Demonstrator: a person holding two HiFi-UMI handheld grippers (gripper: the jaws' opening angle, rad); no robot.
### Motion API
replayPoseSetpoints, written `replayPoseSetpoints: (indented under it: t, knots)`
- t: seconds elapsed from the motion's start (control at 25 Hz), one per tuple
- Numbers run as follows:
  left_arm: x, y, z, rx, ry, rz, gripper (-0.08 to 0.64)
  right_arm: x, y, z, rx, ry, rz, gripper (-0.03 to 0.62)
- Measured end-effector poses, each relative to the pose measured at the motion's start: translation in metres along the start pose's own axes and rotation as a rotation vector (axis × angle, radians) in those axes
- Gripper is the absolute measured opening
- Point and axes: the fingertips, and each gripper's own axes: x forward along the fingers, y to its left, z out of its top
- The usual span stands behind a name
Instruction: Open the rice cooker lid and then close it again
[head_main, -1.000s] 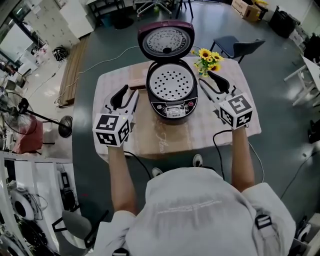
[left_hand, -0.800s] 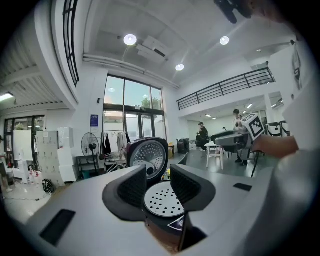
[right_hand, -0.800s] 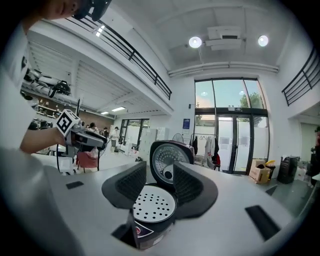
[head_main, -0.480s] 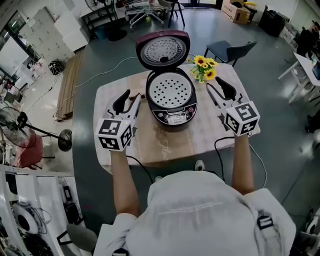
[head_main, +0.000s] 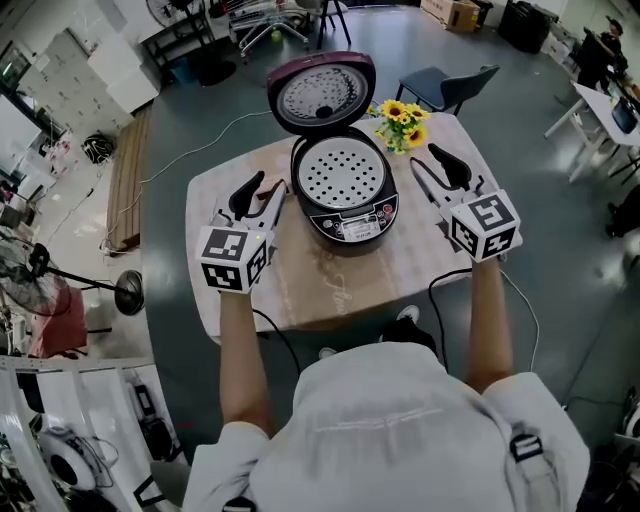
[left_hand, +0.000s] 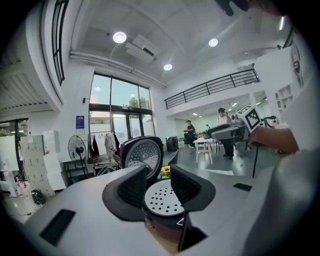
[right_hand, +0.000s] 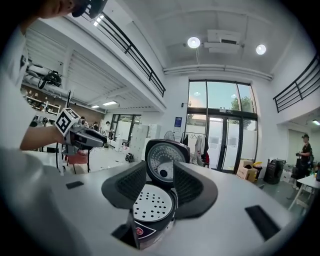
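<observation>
Dark maroon plastic rice cooker (head_main: 372, 212): glossy shell, glossy black front panel (head_main: 352, 227). Inside it, round perforated metal plate (head_main: 342, 172), matt silver; lid (head_main: 320, 92) liner same. Beneath cooker, beige tablecloth (head_main: 330, 285), matt. Left gripper (head_main: 268, 184), right gripper (head_main: 425, 157): smooth matt grey plastic, ribbed matt black pads (left_hand: 134, 189).

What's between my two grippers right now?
The rice cooker, its lid raised, stands on the table between the left gripper and the right gripper, apart from both. The head view shows this best.
</observation>
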Motion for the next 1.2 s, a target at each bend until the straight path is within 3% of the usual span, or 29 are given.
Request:
replayPoseSetpoints:
  t: [0.4,0.72,1.2]
  knots:
    - [0.050,0.036,0.002,0.051,0.045,0.009,0.161,0.052,-0.034,-0.002,-0.081,0.058,0.047,0.187]
    - [0.118,0.071,0.023,0.118,0.083,0.030,0.165,0.142,-0.076,0.009,-0.182,0.067,0.168,0.203]
    - [0.194,0.105,0.072,0.201,0.074,-0.050,0.211,0.229,-0.095,0.028,-0.272,0.044,0.314,0.232]
